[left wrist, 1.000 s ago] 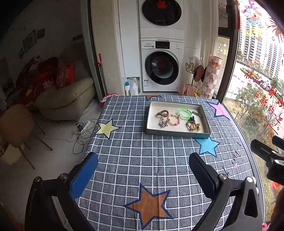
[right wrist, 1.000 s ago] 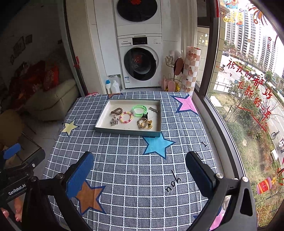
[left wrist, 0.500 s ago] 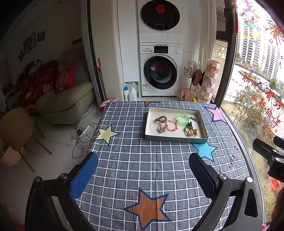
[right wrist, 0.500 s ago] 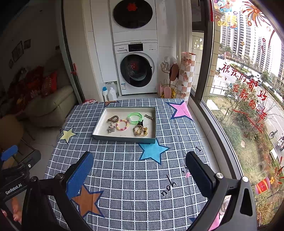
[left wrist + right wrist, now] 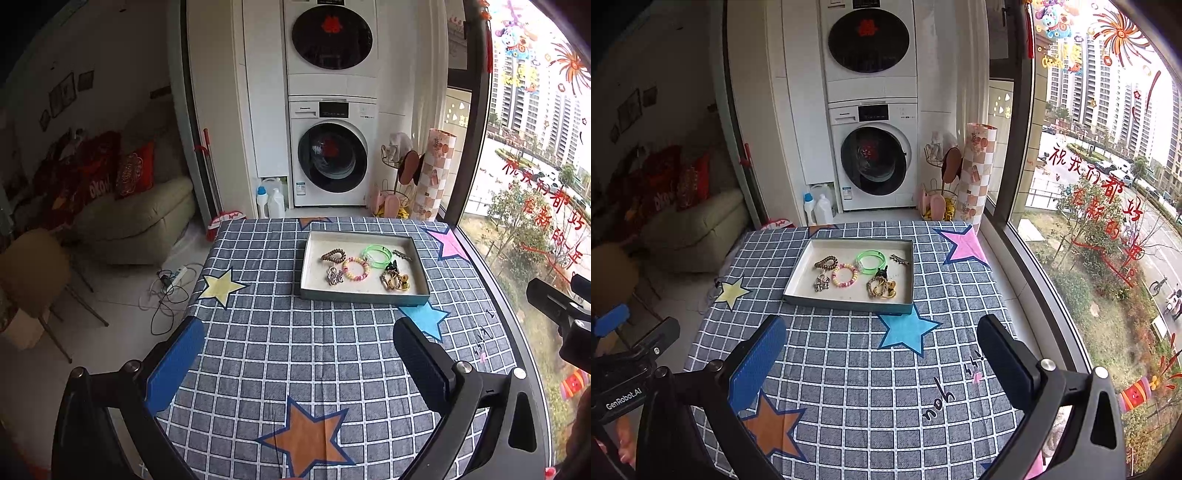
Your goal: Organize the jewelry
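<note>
Surface (image 5: 295, 354): covered by a checked star cloth; no jewelry is seen lying outside the tray.
Tray (image 5: 364, 296): set toward the far side, well apart from both grippers.
Jewelry: all pieces lie inside the tray, loosely spread – green bangle (image 5: 376, 256), pastel bead bracelet (image 5: 355, 268), brown bead loop (image 5: 333, 256), gold cluster (image 5: 394, 280).
Stage: either sorted already or awaiting sorting; it cannot be settled.
Left hand-held gripper (image 5: 295, 354): jaws spread wide, nothing held.
Right hand-held gripper (image 5: 882, 350): likewise released and empty.
Care: small pieces would be pinched singly, tangles avoided.
</note>
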`<act>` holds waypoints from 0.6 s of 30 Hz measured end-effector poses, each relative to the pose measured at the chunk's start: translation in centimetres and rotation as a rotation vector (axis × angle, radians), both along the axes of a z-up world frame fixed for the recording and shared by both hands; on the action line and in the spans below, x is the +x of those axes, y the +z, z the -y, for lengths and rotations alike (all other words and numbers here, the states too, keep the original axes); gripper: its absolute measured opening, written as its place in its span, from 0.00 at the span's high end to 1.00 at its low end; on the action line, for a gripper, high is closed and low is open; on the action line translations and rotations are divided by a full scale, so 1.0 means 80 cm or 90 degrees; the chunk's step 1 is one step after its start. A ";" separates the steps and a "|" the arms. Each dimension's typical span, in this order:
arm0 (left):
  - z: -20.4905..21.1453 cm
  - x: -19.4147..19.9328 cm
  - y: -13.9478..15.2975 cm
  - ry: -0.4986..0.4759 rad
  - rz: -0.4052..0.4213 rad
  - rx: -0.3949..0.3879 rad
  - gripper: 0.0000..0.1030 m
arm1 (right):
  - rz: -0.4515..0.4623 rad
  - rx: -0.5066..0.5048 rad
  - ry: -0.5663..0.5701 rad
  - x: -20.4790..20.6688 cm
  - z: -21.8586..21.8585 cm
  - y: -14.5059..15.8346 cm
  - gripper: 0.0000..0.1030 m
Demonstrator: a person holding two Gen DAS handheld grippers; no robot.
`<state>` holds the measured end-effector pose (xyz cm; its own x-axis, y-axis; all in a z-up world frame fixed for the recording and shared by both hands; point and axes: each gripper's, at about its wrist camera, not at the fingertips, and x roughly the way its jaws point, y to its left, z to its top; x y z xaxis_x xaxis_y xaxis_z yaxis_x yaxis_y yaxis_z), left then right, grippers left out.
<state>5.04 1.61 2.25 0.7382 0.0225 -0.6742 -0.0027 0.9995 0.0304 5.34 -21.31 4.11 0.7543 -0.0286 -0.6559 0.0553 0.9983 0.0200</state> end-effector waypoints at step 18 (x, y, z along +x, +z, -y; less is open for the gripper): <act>0.001 -0.004 0.004 -0.006 0.002 -0.006 0.00 | 0.007 -0.001 0.004 -0.004 -0.005 0.006 0.00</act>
